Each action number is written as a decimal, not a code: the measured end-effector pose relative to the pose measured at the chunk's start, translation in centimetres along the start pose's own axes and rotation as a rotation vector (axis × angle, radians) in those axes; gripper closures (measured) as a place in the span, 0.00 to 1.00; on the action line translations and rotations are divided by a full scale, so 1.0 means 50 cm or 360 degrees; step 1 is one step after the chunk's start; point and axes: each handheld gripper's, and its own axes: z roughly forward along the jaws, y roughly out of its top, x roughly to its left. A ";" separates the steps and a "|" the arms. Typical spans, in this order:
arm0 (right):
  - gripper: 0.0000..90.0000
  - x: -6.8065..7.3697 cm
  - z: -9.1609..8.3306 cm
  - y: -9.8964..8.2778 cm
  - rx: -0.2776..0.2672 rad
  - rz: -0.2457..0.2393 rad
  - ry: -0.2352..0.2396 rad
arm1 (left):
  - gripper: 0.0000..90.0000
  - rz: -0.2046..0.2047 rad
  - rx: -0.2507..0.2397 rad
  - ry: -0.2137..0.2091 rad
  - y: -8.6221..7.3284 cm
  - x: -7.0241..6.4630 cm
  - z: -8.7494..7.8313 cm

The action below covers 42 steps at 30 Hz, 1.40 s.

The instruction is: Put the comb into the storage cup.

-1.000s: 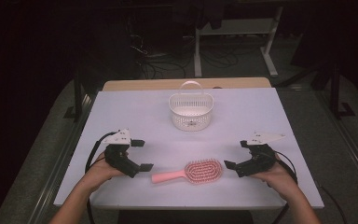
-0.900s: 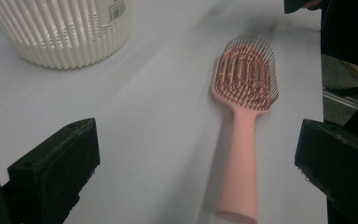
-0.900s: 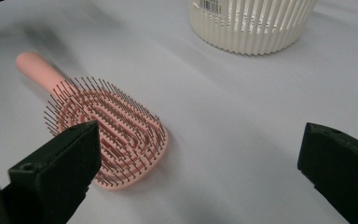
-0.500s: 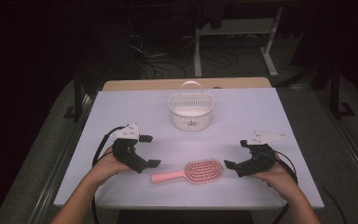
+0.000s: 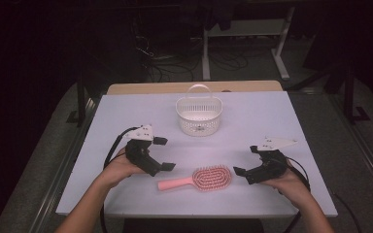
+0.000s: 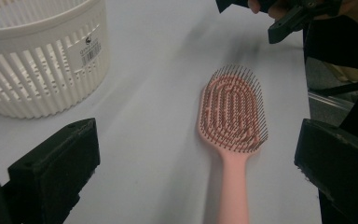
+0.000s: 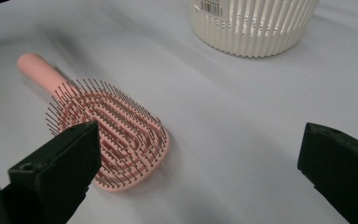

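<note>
A pink brush (image 5: 196, 178) lies flat on a pale table (image 5: 272, 116), bristles up, near the front edge, its handle pointing toward the person's left. A white slotted basket (image 5: 199, 115) with a hoop handle stands farther back, near the middle, well apart from the brush.

The left tongs (image 5: 161, 154) hover just beside the handle end of the brush, jaws wide apart and holding nothing. In the left gripper view the brush (image 6: 233, 121) lies between the two black jaws, handle nearest the camera. The right tongs (image 5: 243, 162) sit low at the head end of the brush, close to the bristles, jaws also wide apart and empty.

The step in hand looks like the approach to a pickup: both tongs frame the brush, neither touches it. The likely next move is for the left tongs to drop over the handle and close on it across its narrow width, then lift it toward the basket.
</note>
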 end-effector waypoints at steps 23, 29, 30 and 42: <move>0.00 -0.002 -0.001 0.000 -0.0010 0.0006 0.0021 | 0.00 0.0057 -0.0012 -0.0093 0.048 -0.008 0.052; 0.00 -0.006 -0.001 0.000 -0.0016 0.0009 0.0020 | 0.00 0.0072 0.0029 -0.0078 0.048 -0.009 0.056; 0.00 -0.006 -0.001 0.000 -0.0016 0.0008 0.0020 | 0.00 0.0079 0.0043 -0.0075 0.048 -0.009 0.057; 0.00 -0.004 -0.002 -0.001 -0.0010 0.0004 0.0022 | 0.00 0.0155 0.0206 -0.0086 0.055 -0.024 0.076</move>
